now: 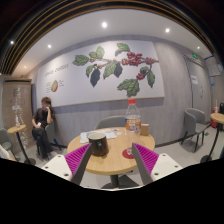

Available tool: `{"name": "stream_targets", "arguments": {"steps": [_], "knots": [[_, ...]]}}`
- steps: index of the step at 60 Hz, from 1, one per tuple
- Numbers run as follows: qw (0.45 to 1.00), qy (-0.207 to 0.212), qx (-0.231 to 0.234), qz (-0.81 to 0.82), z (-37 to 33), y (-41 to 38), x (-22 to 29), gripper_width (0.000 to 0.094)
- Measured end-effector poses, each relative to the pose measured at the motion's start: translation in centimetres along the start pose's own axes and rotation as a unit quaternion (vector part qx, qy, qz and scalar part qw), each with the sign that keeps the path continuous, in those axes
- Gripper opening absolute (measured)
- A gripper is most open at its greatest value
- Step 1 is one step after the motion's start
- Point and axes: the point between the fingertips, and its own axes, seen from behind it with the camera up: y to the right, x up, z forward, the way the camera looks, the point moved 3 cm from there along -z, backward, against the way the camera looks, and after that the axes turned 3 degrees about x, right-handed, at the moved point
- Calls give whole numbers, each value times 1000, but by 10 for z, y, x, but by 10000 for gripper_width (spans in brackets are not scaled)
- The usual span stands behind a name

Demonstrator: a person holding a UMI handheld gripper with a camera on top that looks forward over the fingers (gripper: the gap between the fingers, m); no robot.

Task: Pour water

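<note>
The gripper (pixel 112 160) sits spread wide and holding nothing, with the dark cup (pixel 98 144) just ahead between its fingers and the water bottle (pixel 132 116) further back on the round wooden table (pixel 118 156). Biggest risk, I'd guess, is bumping the cup while reaching past for the bottle (it stands right in the way). It's a cafe-looking room with a leafy mural (pixel 112 68) and a person (pixel 43 118) seated by the wall.

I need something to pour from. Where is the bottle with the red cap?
In the gripper view the bottle stands on the round wooden table, beyond the open claw, right of the dark cup.
</note>
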Motion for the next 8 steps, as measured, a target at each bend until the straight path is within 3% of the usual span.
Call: {"name": "stream_targets", "arguments": {"steps": [8], "knots": [[1000,-11,14,-1,0,-6,-12,843]]}}
